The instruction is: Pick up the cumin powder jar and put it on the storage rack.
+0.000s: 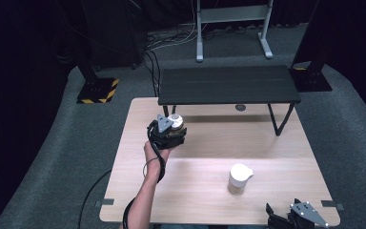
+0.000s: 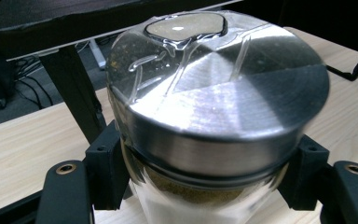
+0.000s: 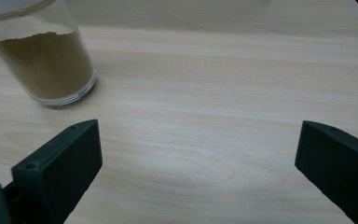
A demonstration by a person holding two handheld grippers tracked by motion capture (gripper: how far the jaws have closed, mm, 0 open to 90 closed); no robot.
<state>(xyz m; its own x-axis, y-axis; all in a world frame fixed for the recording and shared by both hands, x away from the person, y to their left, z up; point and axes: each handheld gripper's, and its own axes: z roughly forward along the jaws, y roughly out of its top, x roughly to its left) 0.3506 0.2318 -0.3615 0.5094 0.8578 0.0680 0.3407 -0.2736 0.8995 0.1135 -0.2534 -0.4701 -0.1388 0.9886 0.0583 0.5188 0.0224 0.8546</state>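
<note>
- left gripper (image 1: 170, 130), upper-left-centre of the high view: jaws pinch a glass spice jar w/ metal lid (image 2: 214, 88) just under the lid rim, one black pad each side. jar looks carried above the table (image 1: 286, 157), near the black shelf (image 1: 228, 85); can't tell if its base touches wood.
- lid detail in the left gripper view, top centre: a small oval opening w/ a clear flap, so it's prob a pour/shaker top. brownish powder shows through the glass below the rim.
- doing it well (my read): keep the jar upright while moving it. w/ that opening any tilt could shed powder. grip sits high on the jar, so move slow and avoid swinging the bottom.
- pads are on smooth glass right under the lid lip; the lip should stop a slide down, but don't squeeze harder than needed.
- if it goes on the shelf, lift enough to clear the front edge before pushing fwd; if it goes down on the table, set the base flat before letting go.
- second jar w/ white lid (image 1: 238, 178), lower-centre-right of the high view: stands on the table by itself, brown powder inside, well apart from the held jar. its glass base also shows upper left in the right gripper view.
- right gripper (image 1: 293, 219), bottom right corner of the high view: jaws spread wide over bare wood, holding nothing, near the second jar but not touching it. keep it parked there so it doesn't bump that jar.
</note>
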